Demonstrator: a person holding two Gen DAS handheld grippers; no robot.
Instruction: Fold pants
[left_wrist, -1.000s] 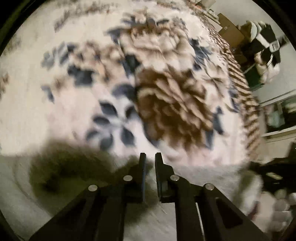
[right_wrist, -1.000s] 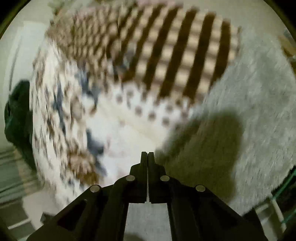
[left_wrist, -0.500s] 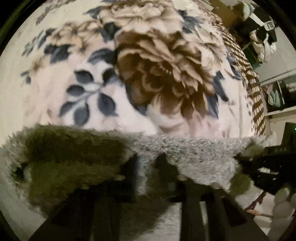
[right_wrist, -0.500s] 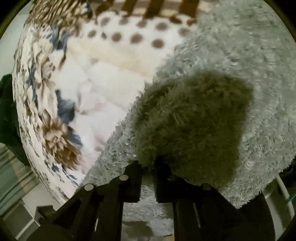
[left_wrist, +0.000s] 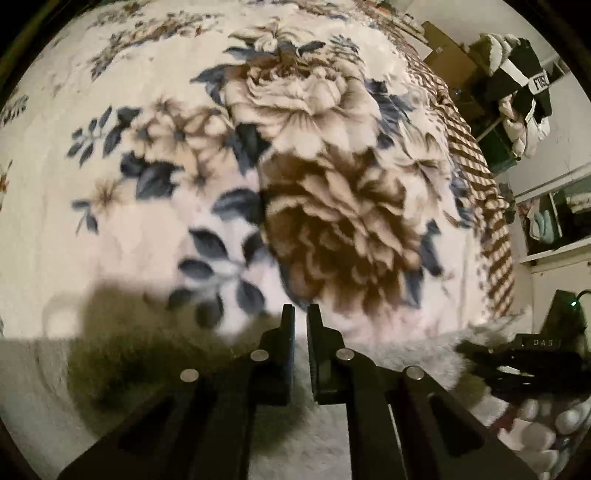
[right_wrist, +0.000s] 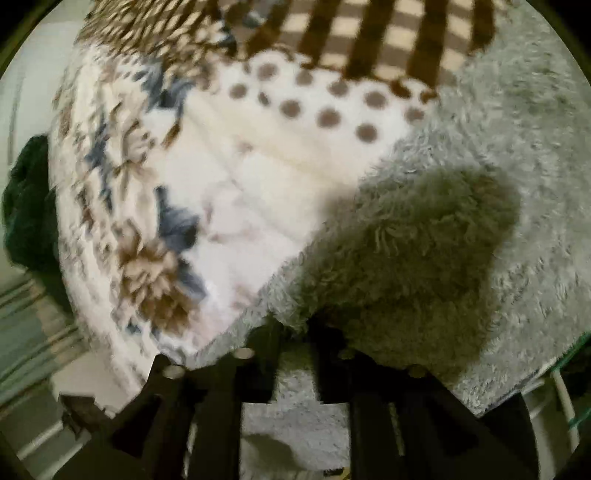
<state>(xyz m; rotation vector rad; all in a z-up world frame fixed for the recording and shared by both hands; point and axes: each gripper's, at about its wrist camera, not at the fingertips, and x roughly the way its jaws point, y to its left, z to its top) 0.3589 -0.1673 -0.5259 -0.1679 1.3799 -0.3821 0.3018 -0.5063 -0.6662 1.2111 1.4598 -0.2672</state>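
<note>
Left-wrist view, nearest first: the left gripper (left_wrist: 301, 314) has its jaws drawn almost together, only a thin slit between them and nothing caught in it, poised over the near edge of the grey fleece pants (left_wrist: 406, 354), which lie as a fuzzy band across the bottom of this view on the floral blanket (left_wrist: 314, 166). At the right edge the right gripper (left_wrist: 517, 354) shows, with a hand (left_wrist: 543, 424) below it. From the right-wrist view that right gripper (right_wrist: 293, 325) is opening, its finger tips sunk in the pile at the pants' (right_wrist: 480, 184) edge, with shaggy fabric bulging up between and over them; whether the pads press on it cannot be told. The garment spreads away to the right over the blanket's (right_wrist: 240, 177) dotted and checked border. Judging from this, a fold edge is being released or regripped. To do it well, the jaws should spread fully before lifting so that no pile snags, and both grippers should take matching points along one edge, deep enough to catch every layer, then carry it across level. Beyond the bed sits piled clothing (left_wrist: 517, 92).
</note>
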